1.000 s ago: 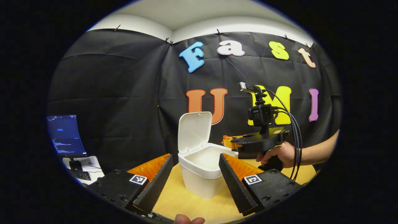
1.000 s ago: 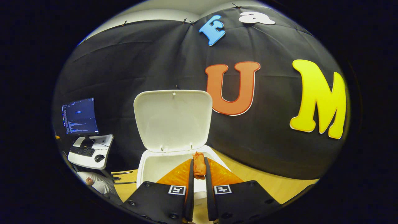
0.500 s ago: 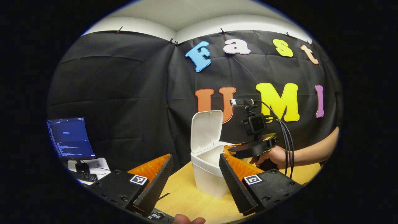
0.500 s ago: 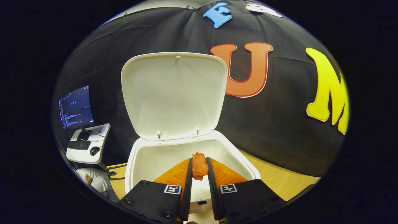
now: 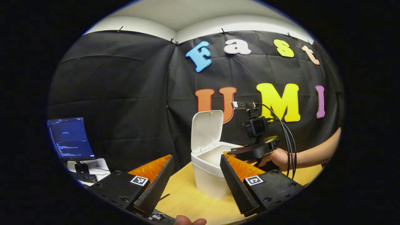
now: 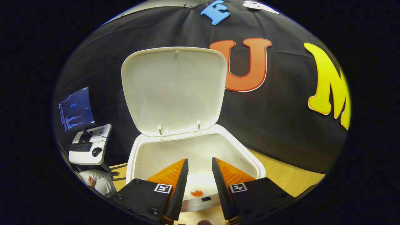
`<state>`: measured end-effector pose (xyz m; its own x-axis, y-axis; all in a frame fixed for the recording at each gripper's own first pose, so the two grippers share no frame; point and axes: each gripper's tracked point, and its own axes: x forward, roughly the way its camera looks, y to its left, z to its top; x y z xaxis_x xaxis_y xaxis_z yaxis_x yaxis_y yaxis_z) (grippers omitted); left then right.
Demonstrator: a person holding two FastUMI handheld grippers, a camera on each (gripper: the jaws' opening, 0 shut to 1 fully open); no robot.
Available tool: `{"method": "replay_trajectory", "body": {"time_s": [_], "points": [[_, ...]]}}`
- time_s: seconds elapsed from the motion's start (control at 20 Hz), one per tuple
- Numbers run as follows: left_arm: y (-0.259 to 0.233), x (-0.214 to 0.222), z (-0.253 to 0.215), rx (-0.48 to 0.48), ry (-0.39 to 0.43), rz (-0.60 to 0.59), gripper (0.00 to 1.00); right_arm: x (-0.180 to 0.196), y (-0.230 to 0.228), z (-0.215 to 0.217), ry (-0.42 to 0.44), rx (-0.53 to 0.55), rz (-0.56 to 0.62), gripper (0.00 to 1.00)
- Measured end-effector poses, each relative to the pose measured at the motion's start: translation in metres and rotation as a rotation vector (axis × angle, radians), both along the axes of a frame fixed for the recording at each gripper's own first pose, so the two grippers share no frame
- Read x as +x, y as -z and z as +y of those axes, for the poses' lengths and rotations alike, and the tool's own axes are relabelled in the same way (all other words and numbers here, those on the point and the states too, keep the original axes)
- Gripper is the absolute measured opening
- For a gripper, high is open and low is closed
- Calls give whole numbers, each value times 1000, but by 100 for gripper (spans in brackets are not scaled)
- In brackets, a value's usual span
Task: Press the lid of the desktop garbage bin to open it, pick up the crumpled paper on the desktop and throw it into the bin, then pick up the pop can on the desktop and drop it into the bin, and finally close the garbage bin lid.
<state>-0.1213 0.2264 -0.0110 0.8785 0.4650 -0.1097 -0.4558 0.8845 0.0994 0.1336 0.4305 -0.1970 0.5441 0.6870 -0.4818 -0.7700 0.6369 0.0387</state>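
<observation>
- The wooden worktop (image 5: 187,200) carries the white bin (image 5: 207,179), which stands near the black cloth wall.
- The bin's lid (image 6: 173,90) stands upright on its rear hinges, so the bin (image 6: 247,156) is open.
- A monitor (image 5: 69,137) with a keyboard (image 6: 80,147) and mouse (image 6: 97,151) sits on a small side table, well apart to the left.
- The left claw (image 5: 195,176) hangs near the bin with its fingers spread wide apart and nothing between them.
- The right claw (image 6: 200,181) hovers over the open bin, its fingers apart with a clear gap and gripping nothing; in the left gripper view it (image 5: 250,151) sits at the bin's right rim, held by a hand (image 5: 276,157).
- The crumpled orange paper (image 6: 197,193) lies on the bin floor, seen through the gap between the right claw's fingers.
- The pop can: cannot tell where it is.
</observation>
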Motion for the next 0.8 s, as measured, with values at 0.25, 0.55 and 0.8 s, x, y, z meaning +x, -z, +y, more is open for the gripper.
{"method": "replay_trajectory", "body": {"time_s": [0.25, 0.55, 0.8], "points": [[-1, 7, -7, -11, 42, -10, 97, -2, -27, -21, 40, 47, -25, 59], [4, 28, -25, -44, 130, -18, 97, 1, -76, -84, 158, 134, -90, 71], [3, 47, -55, -44, 233, -33, 97, -4, -98, -150, 269, 170, -110, 71]]}}
